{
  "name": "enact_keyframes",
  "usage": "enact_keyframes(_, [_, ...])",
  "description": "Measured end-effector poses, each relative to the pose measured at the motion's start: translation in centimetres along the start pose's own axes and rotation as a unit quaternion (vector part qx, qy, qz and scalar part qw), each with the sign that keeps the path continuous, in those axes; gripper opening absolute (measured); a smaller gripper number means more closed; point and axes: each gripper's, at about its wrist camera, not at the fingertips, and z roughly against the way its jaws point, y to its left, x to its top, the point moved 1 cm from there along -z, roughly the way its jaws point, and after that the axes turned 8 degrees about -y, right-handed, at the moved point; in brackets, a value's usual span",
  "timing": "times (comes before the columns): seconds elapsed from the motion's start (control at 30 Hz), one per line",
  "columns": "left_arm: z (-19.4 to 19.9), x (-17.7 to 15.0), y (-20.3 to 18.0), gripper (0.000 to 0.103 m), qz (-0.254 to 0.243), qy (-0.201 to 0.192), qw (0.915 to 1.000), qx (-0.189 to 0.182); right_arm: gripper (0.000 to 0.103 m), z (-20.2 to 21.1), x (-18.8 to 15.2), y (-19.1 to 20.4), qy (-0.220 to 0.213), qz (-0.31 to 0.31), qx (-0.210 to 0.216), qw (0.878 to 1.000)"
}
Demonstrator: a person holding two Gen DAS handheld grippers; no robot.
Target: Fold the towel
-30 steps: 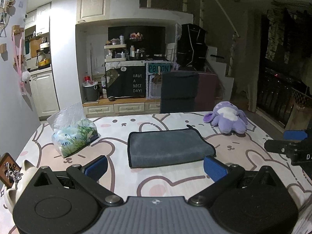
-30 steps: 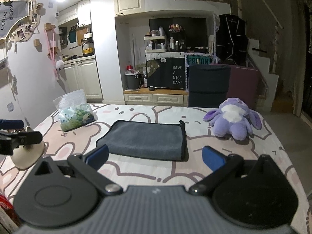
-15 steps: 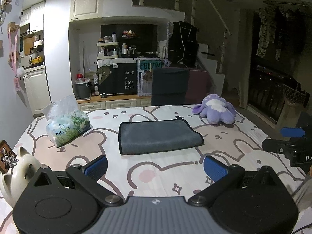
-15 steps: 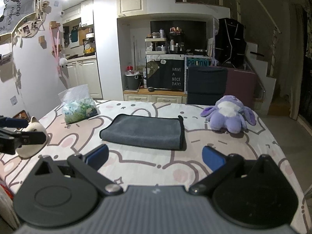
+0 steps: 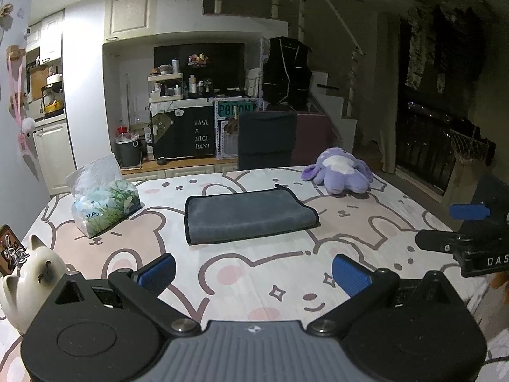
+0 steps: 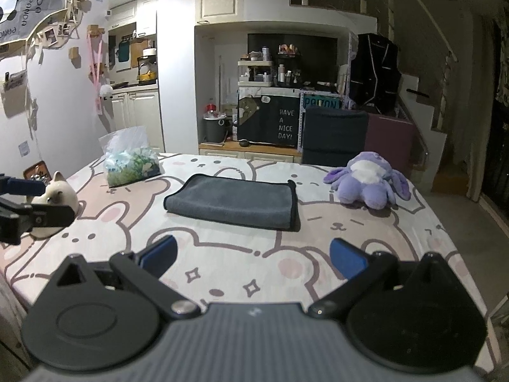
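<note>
Jaws of left gripper (image 5: 253, 273) and right gripper (image 6: 253, 257) stand apart, empty, near the folded grey towel (image 5: 248, 215) on the table (image 5: 254, 273).

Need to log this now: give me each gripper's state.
Left gripper: open, holding nothing.
Right gripper: open, holding nothing.

A dark grey towel (image 5: 246, 215) (image 6: 233, 200) with a black bound edge lies folded into a flat, thick rectangle near the middle of the desk (image 5: 254, 280) (image 6: 254, 264), towards its far edge. A small black loop sticks up at its far right corner.
</note>
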Motion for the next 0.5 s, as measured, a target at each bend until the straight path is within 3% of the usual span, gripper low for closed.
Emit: enact_keyframes(0.5, [1.1, -2.0, -0.7, 0.103, -0.003, 0.014, 0.9999, 0.007, 0.103, 1.8, -1.3, 1.0, -0.006, 0.023, 0.008, 1.0])
